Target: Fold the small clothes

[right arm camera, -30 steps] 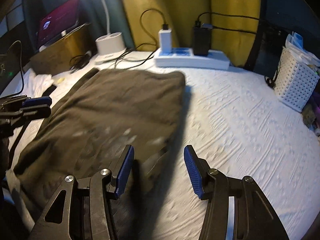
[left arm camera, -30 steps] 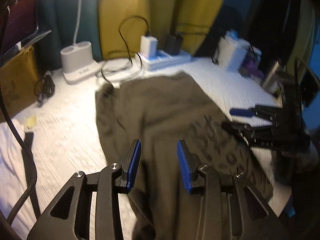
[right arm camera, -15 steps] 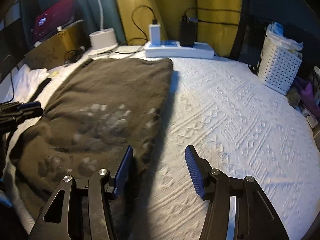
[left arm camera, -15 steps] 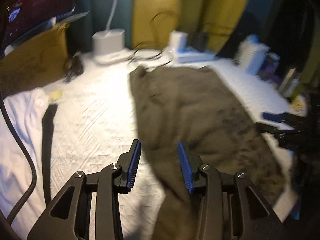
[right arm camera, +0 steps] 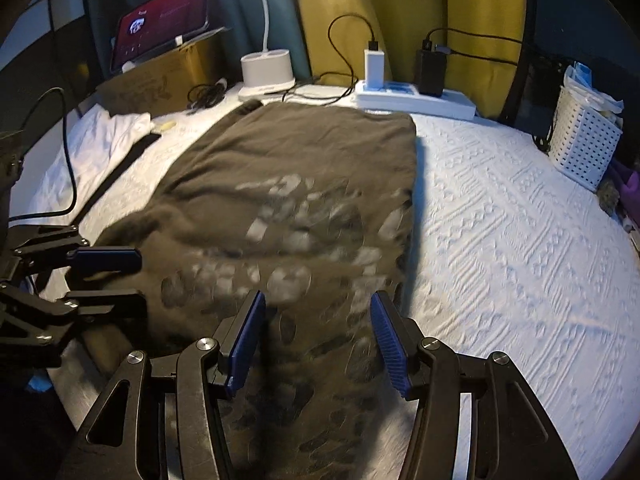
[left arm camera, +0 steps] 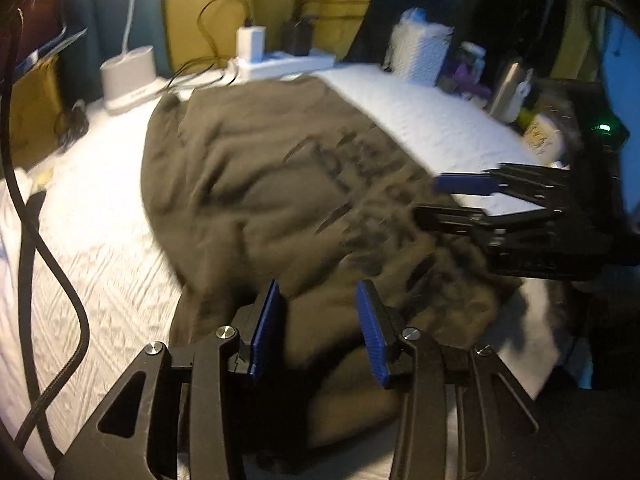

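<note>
Left tongs (left arm camera: 318, 328) have swung back over the shirt's (right arm camera: 296, 200) near hem; both tongs gape, right tongs (right arm camera: 318, 340) too. Bare bedspread (right arm camera: 520, 240) right; white basket (right arm camera: 584, 140) holds bags.

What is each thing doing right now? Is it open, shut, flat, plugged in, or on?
Left gripper: open, over the shirt's near end.
Right gripper: open, holding nothing.
Olive shirt: lying long on the bed, near end bunched.
Tablet: screen lit.
White charger: plugged into the power strip, cable attached.
Black charger: plugged in, cable attached.
White basket: upright, stuffed with things.
</note>
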Tool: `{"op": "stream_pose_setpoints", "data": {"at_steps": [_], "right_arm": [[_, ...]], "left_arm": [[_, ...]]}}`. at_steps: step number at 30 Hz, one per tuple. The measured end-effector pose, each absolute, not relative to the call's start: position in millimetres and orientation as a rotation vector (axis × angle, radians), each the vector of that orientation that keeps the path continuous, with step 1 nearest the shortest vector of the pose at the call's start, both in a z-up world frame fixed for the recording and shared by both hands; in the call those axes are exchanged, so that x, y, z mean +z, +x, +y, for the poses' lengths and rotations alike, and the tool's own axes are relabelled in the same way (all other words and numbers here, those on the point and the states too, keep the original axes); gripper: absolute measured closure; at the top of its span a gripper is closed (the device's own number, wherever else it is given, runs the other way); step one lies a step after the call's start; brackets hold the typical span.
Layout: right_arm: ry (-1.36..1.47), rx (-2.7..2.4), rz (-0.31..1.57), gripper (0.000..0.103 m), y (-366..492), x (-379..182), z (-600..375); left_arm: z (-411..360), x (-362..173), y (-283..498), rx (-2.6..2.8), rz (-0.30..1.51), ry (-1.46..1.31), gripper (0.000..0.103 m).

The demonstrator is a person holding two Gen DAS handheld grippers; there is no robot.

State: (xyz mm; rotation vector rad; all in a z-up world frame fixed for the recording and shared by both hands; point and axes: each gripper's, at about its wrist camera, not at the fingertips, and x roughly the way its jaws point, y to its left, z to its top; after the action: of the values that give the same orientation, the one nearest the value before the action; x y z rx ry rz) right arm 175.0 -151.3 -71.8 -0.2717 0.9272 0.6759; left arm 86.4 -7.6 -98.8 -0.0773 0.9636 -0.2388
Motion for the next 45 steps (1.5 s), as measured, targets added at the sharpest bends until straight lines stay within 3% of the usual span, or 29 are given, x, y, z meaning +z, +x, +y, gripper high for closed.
{"op": "stream_pose_setpoints", "data": {"at_steps": [21,24,25,45], "right_arm": [[-0.289,0.593,0.932,0.044,164,-80,-189],[-0.282,0.592,0.926,0.044,167,-76,-189],[-0.280,0.594,0.923,0.044,168,-74,-190],[-0.262,0.607,0.897,0.044,209,-54,-180]], "left_arm": [[26,-78,65,-0.145,0.916,-0.099,0.061],[34,-73,69,-0.126,0.900,-0.152,0.043],[35,-72,70,-0.120,0.891,-0.158,0.042],[44,-58,120,-0.111,0.863,-0.175,0.037]]}}
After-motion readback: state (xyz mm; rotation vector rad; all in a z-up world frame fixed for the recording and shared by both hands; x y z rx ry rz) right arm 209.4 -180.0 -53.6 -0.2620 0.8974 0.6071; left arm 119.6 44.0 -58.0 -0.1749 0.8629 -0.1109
